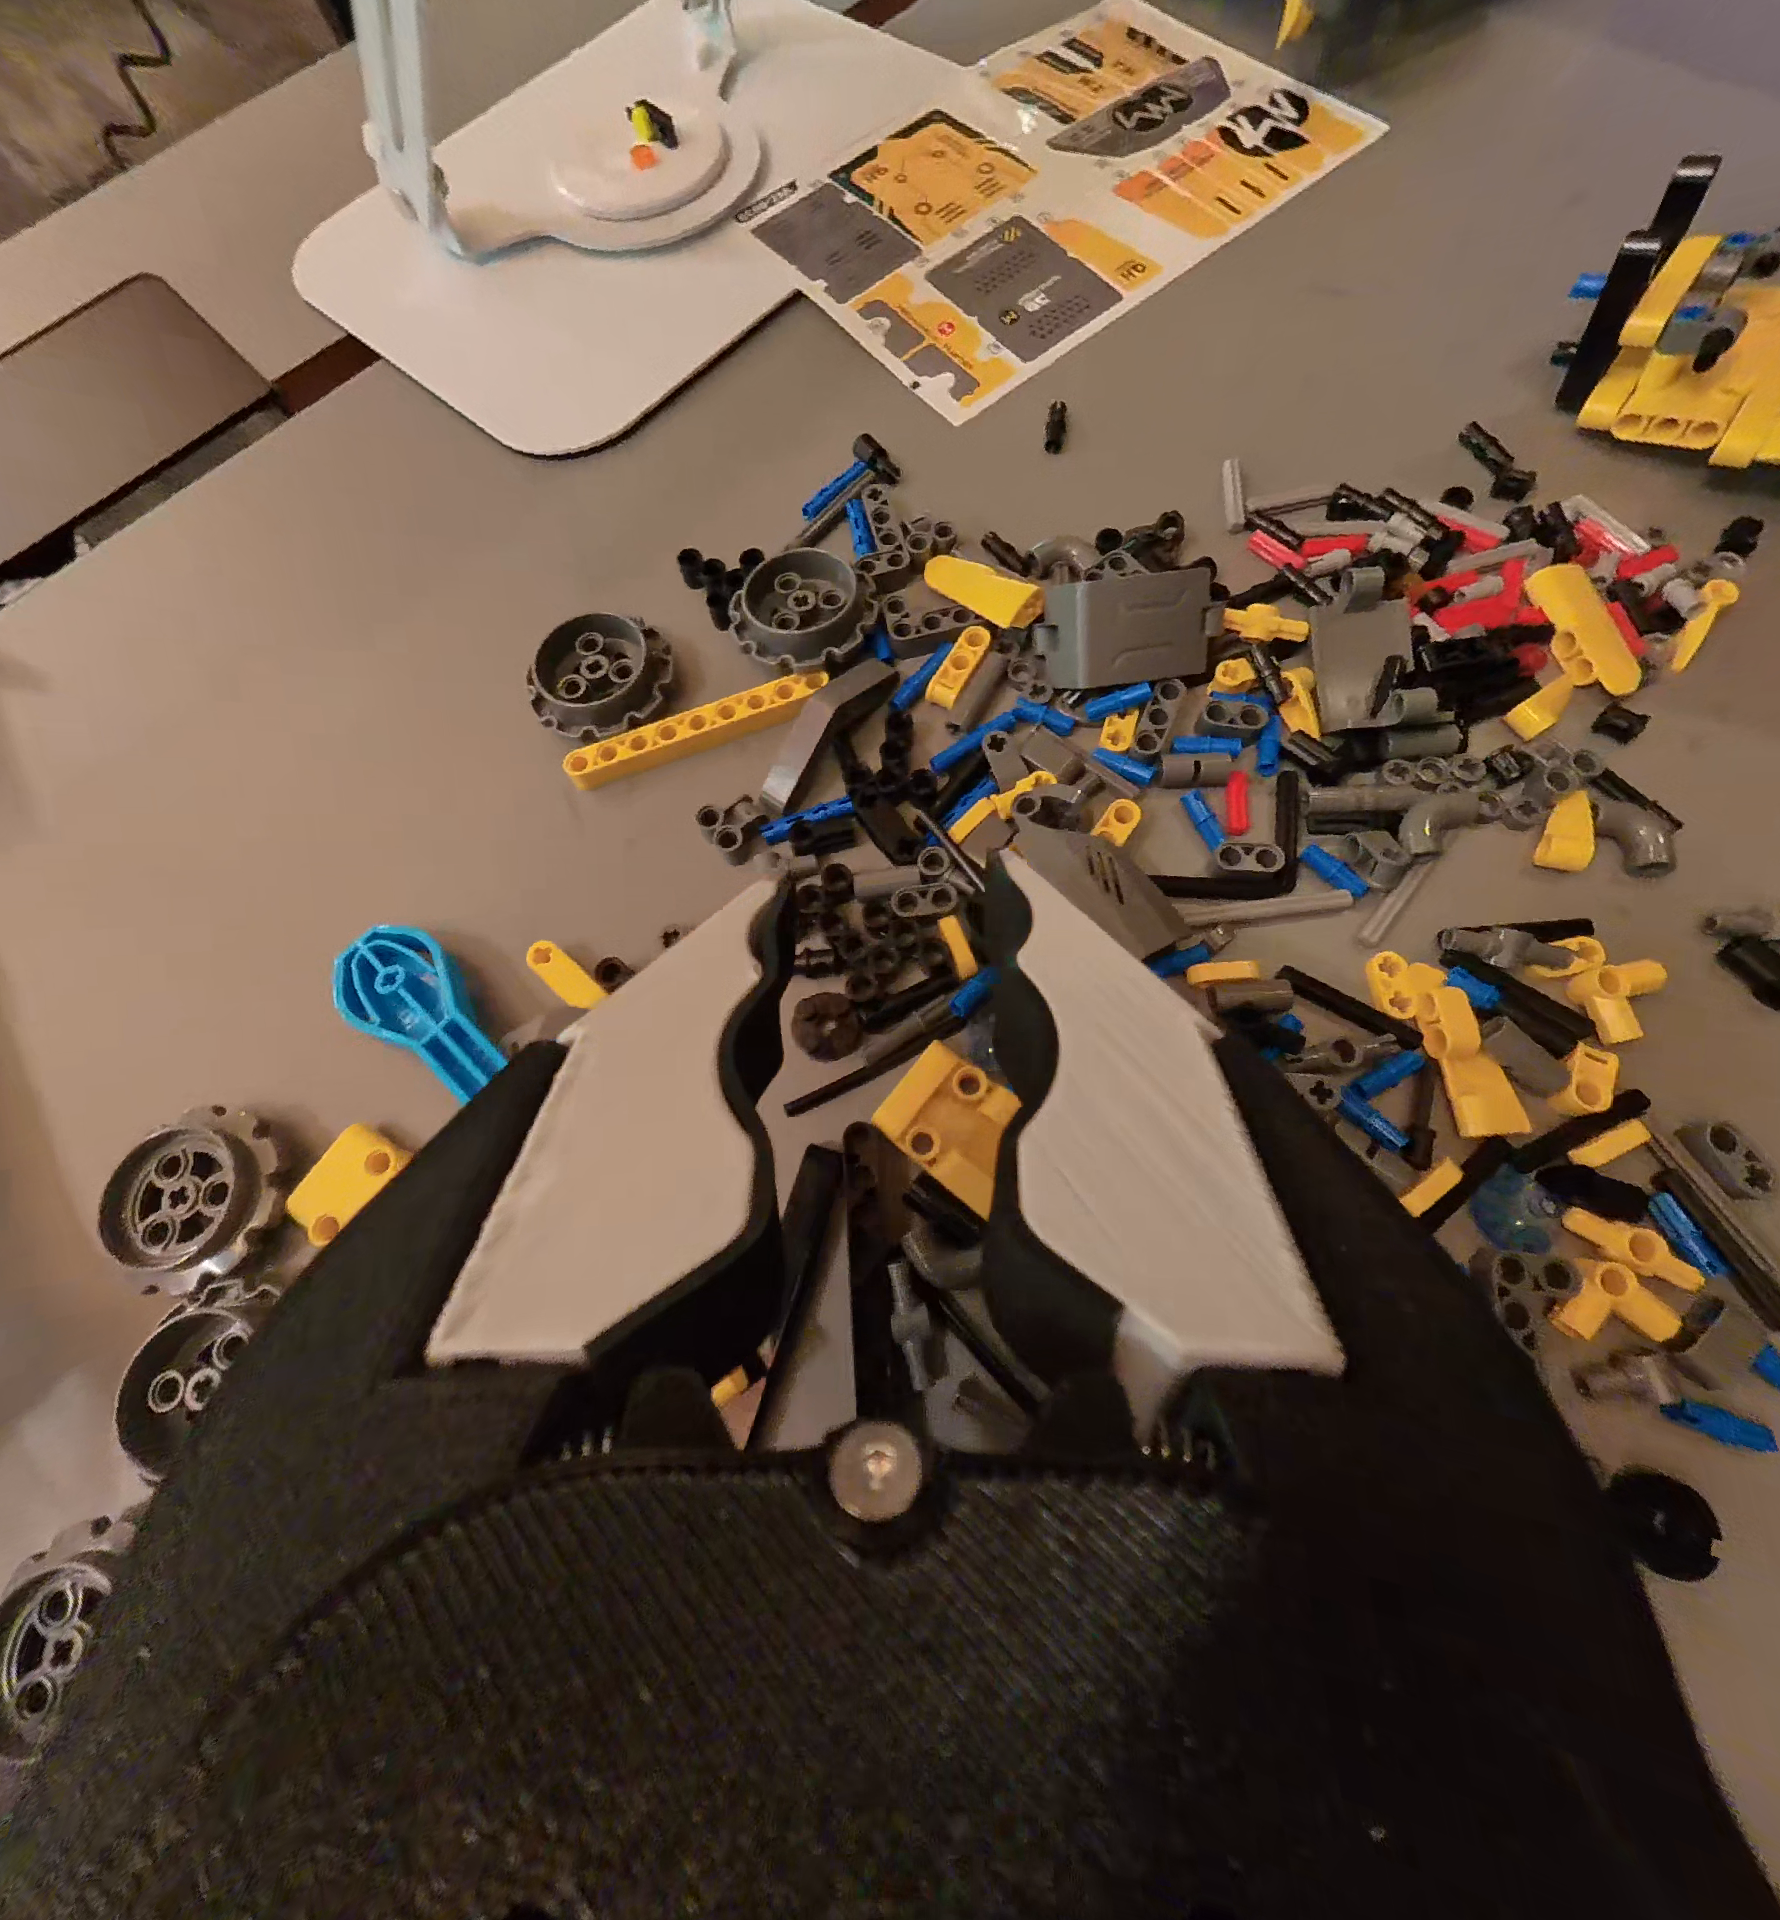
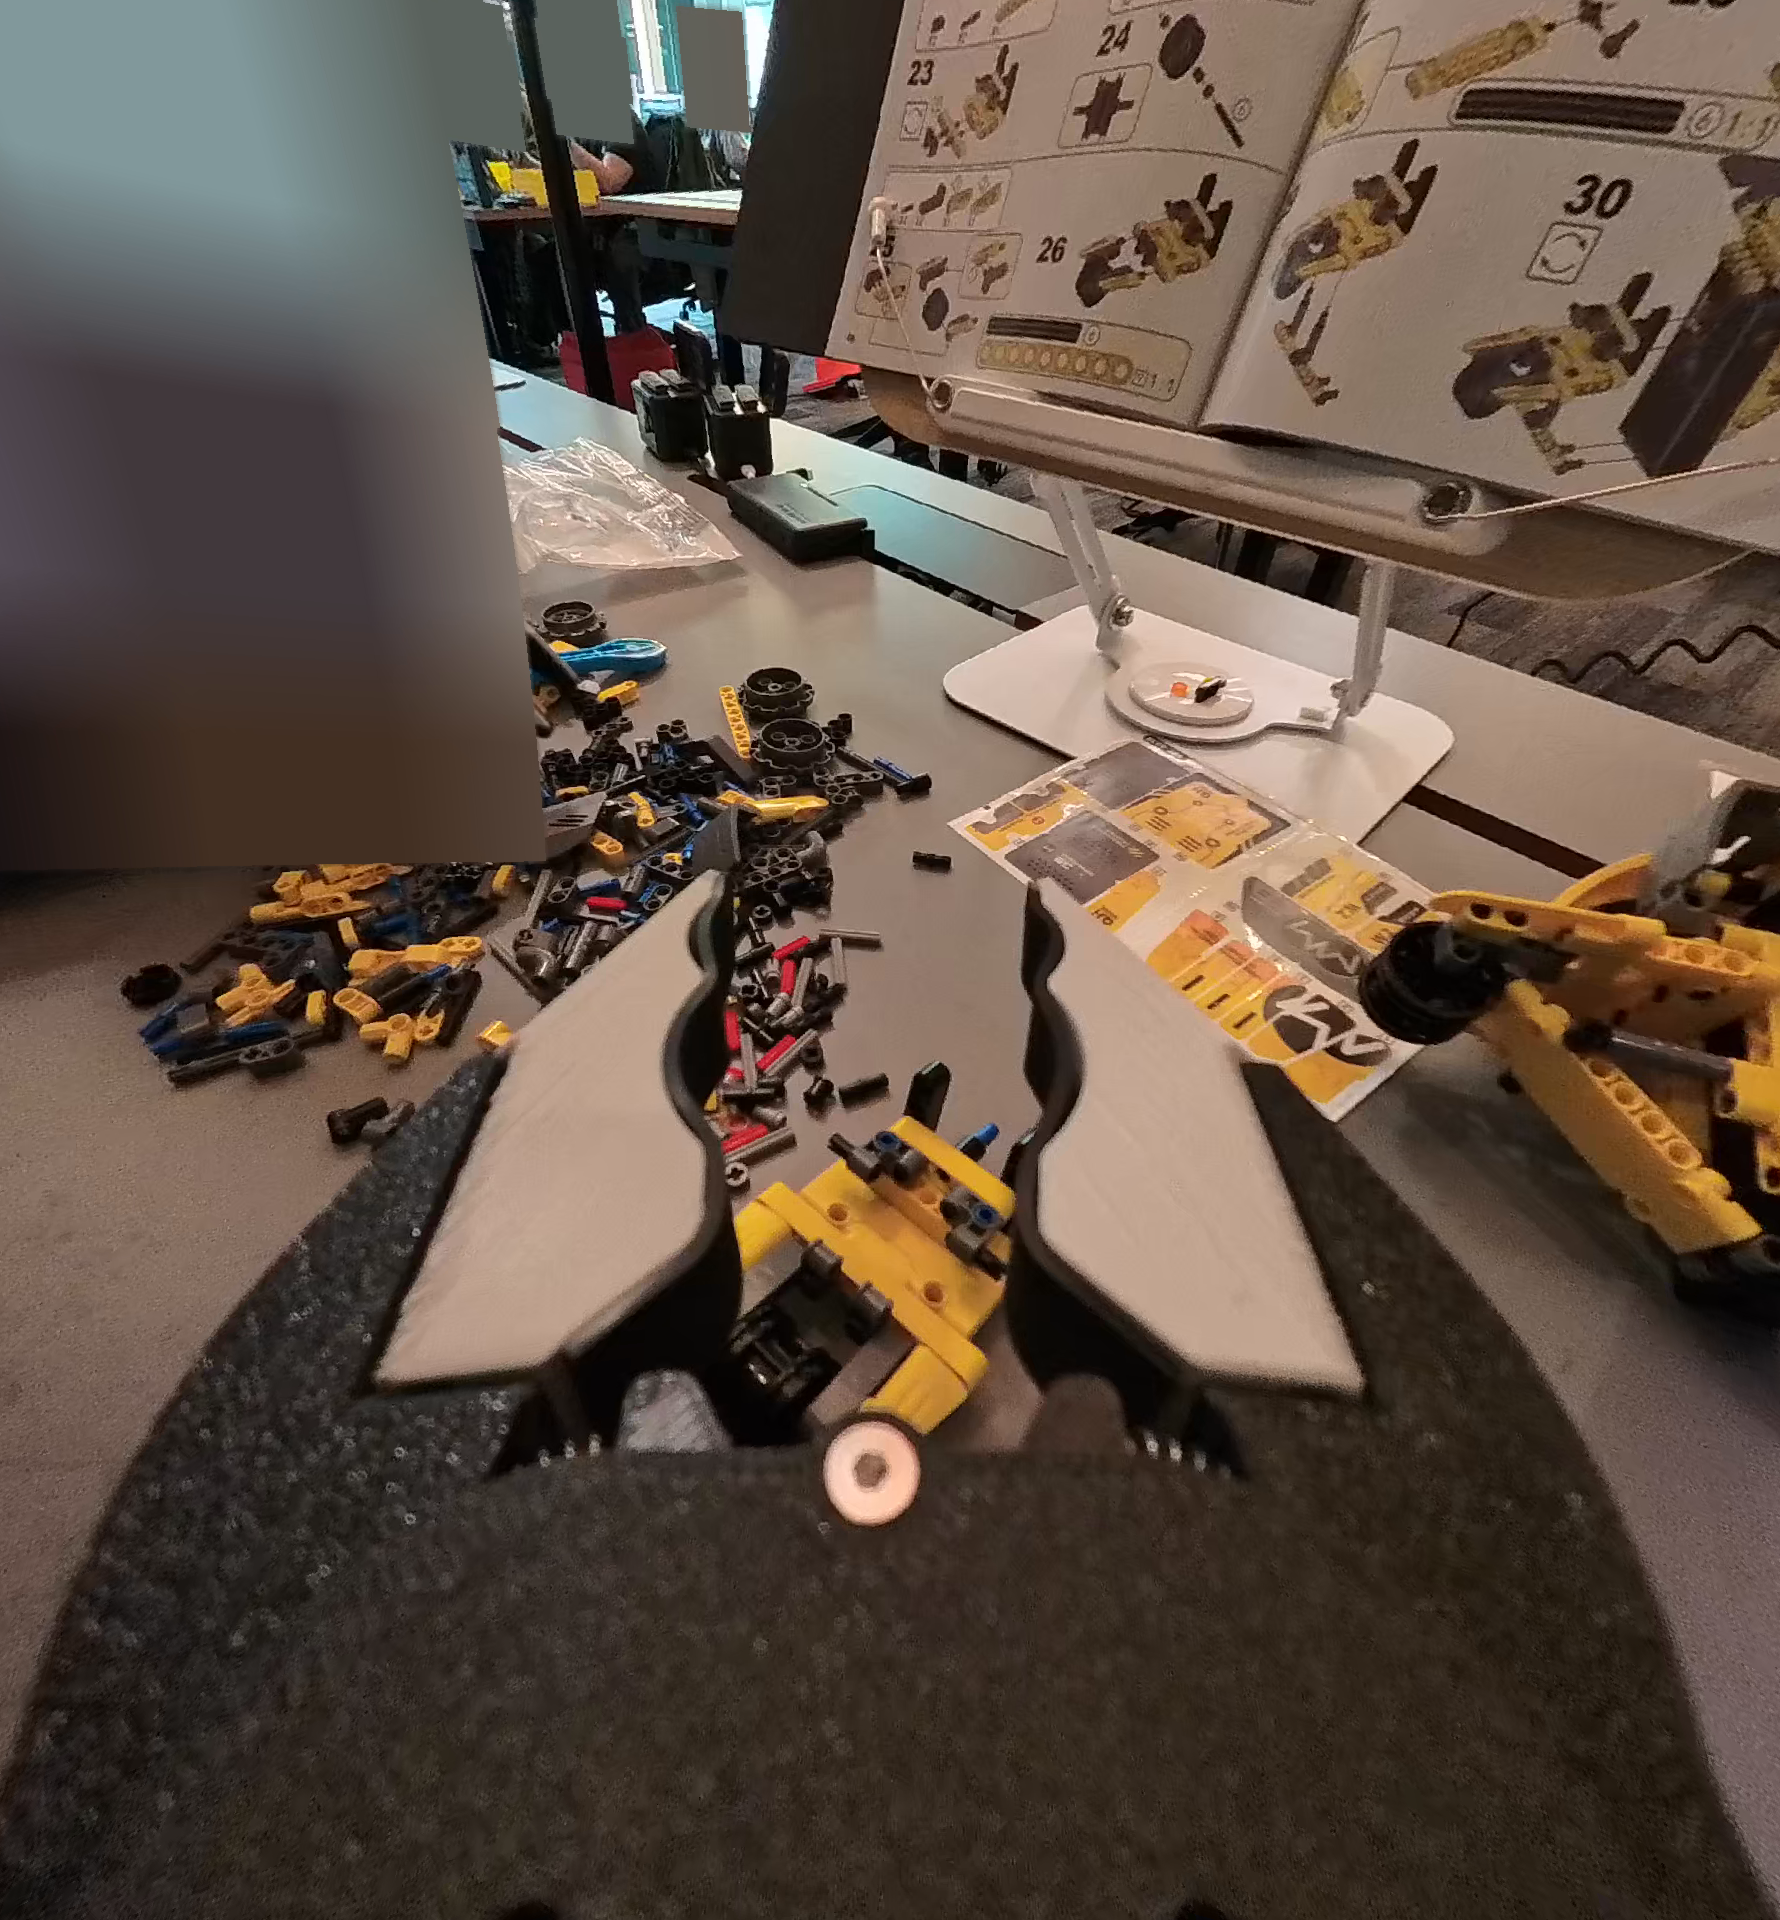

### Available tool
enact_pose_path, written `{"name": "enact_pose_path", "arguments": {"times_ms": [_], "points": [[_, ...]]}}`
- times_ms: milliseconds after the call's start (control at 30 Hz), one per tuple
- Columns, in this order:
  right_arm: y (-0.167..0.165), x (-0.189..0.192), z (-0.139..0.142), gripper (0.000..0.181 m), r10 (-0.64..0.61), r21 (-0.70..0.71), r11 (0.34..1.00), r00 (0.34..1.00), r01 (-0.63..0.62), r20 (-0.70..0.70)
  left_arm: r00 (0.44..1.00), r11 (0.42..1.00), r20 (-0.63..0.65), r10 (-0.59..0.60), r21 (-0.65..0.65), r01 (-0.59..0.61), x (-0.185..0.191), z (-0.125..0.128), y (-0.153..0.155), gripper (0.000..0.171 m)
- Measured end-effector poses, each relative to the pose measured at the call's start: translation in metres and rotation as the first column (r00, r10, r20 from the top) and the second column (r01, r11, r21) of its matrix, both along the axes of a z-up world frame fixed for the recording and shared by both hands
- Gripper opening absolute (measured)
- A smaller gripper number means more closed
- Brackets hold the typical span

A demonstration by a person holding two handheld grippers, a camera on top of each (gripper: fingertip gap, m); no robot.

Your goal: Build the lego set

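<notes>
My left gripper (image 1: 886, 883) is open and empty, low over a pile of small yellow, blue, black, grey and red building-toy parts (image 1: 1229, 727) on the grey table (image 1: 242, 727). Black pins and a yellow angled piece (image 1: 948, 1122) lie under the gap between its fingers. My right gripper (image 2: 875, 894) has its jaws wide apart, closed on a yellow sub-assembly with blue pins (image 2: 865, 1247), which fills the gap near the finger bases. The sub-assembly also shows at the right edge of the left wrist view (image 1: 1696, 343).
A larger yellow model (image 2: 1644, 1060) stands to the right. A sticker sheet (image 2: 1208, 894) lies ahead, beside a white stand base (image 2: 1385, 748) that holds an open instruction booklet (image 2: 1281, 208). Grey wheels (image 1: 185, 1195) and a blue tool (image 1: 398, 987) lie to the left. A plastic bag (image 2: 595, 509) lies farther back.
</notes>
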State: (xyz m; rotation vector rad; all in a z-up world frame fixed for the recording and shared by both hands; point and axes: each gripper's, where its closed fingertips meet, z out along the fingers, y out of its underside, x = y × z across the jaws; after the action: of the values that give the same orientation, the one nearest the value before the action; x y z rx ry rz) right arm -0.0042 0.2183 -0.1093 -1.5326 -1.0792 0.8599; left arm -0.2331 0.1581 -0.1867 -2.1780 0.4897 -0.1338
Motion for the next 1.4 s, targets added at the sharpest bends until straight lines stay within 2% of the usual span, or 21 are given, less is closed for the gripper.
{"name": "enact_pose_path", "arguments": {"times_ms": [467, 667, 1000, 1400], "points": [[-0.002, -0.002, -0.002, 0.055, 0.007, 0.002, 1.0, 1.0, -0.007, 0.009, 0.984, 0.987, 0.076, -0.158, -0.007, 0.159, 0.05, 0.0, -0.006, 0.035], [-0.002, -0.002, -0.001, 0.055, 0.005, 0.005, 1.0, 1.0, -0.005, 0.006, 0.951, 0.961, 0.135, -0.277, 0.031, 0.275, 0.073, 0.01, -0.016, 0.032], [-0.002, -0.002, -0.002, 0.055, 0.007, 0.003, 1.0, 1.0, -0.007, 0.009, 0.942, 0.952, 0.144, -0.304, 0.02, 0.305, 0.079, 0.007, -0.018, 0.029], [-0.005, -0.005, -0.003, 0.055, 0.015, 0.008, 1.0, 1.0, -0.015, 0.017, 0.939, 0.94, 0.069, -0.336, -0.038, 0.339, 0.1, -0.01, -0.019, 0.033]]}}
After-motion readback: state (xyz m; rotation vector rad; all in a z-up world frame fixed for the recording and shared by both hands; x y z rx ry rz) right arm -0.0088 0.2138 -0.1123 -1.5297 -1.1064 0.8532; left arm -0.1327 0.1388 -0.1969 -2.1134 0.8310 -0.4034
